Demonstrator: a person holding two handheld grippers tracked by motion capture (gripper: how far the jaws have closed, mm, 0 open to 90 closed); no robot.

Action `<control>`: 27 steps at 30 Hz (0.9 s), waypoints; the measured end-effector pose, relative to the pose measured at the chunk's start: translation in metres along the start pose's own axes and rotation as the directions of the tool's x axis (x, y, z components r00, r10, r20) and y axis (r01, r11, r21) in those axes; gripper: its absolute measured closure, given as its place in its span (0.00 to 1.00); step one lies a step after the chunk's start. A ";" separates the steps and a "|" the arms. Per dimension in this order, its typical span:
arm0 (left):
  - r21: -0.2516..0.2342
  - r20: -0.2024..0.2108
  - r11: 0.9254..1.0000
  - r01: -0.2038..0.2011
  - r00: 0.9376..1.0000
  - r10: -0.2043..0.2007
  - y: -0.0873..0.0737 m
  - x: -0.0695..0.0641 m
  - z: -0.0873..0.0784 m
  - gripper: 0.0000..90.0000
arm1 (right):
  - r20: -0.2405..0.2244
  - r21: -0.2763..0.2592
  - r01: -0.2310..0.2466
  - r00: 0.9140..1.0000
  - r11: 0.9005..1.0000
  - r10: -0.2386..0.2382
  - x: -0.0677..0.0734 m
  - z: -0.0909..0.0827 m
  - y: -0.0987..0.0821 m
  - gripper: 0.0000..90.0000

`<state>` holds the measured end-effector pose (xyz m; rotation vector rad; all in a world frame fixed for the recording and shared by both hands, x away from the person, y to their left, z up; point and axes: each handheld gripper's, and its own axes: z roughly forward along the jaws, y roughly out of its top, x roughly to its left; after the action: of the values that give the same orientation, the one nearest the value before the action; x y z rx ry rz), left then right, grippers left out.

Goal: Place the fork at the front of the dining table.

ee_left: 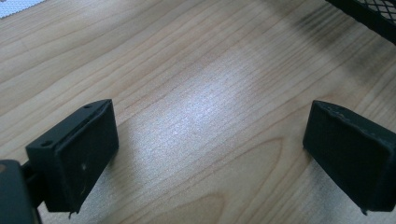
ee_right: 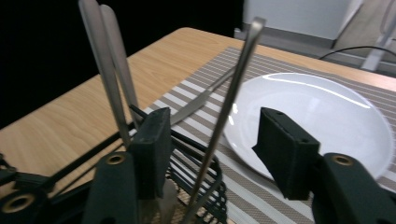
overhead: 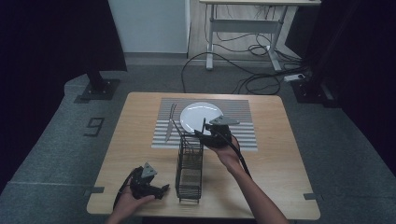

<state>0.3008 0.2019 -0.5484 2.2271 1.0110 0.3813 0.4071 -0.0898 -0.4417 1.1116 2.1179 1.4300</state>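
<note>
A black wire cutlery caddy (overhead: 189, 168) stands upright at the table's front centre. My right gripper (overhead: 201, 134) is at its far top end. In the right gripper view this gripper (ee_right: 215, 126) is open, and a thin metal utensil handle (ee_right: 231, 98) rises between the jaws, nearer the left one. Two more handles (ee_right: 105, 60) stand in the caddy (ee_right: 201, 175) just left of the left jaw. My left gripper (overhead: 162, 190) rests open on the wood at the front left, beside the caddy. Nothing but bare wood lies between its fingers (ee_left: 74, 154).
A white plate (overhead: 201, 116) sits on a striped placemat (overhead: 243, 135) behind the caddy, with a knife (overhead: 167, 132) lying to the plate's left. The same plate (ee_right: 317, 116) and knife (ee_right: 201, 100) show beyond the right gripper. A caddy corner (ee_left: 369, 14) lies ahead of the left gripper.
</note>
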 end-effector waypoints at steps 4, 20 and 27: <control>-0.001 0.002 1.000 -0.001 1.000 0.001 0.000 0.000 0.000 0.04 | -0.007 -0.023 0.037 0.999 0.999 -0.037 0.007 -0.006 0.002 0.66; -0.001 0.001 1.000 -0.003 1.000 0.003 -0.001 0.000 0.000 0.04 | -0.050 0.012 0.068 0.996 0.998 -0.067 0.009 -0.017 -0.007 0.83; -0.003 0.002 1.000 -0.001 1.000 0.001 -0.001 0.000 0.000 0.04 | -0.076 0.038 0.044 0.996 0.998 -0.041 0.008 -0.014 -0.005 0.87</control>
<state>0.3004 0.2023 -0.5486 2.2249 1.0076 0.3804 0.3909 -0.0929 -0.4388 1.0356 2.2178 1.4373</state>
